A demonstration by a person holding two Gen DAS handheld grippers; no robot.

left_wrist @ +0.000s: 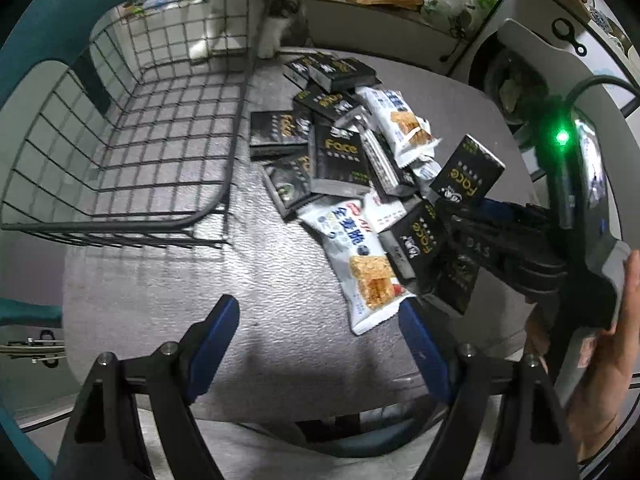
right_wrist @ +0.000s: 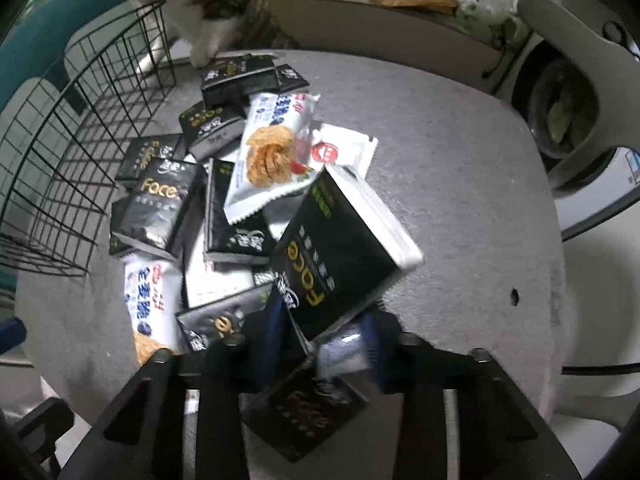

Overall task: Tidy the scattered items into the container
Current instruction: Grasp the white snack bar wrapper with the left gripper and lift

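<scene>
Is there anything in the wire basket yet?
No: in the left wrist view the wire basket shows only bare mesh, and the black tissue packs and snack packets lie on the table beside it.

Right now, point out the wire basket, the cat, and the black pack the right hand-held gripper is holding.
wire basket (left_wrist: 236,128), left wrist view, near side wall.
cat (right_wrist: 232,0), right wrist view, striped back.
black pack (right_wrist: 340,248), right wrist view, printed front face.

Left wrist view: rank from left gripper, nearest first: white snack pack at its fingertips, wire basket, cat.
From the left gripper:
1. White snack pack, just ahead of the right finger, at the pile's near end.
2. Wire basket, ahead on the left; its near rim sits mid-table.
3. Cat, at the table's far edge, behind the basket's far corner.
</scene>
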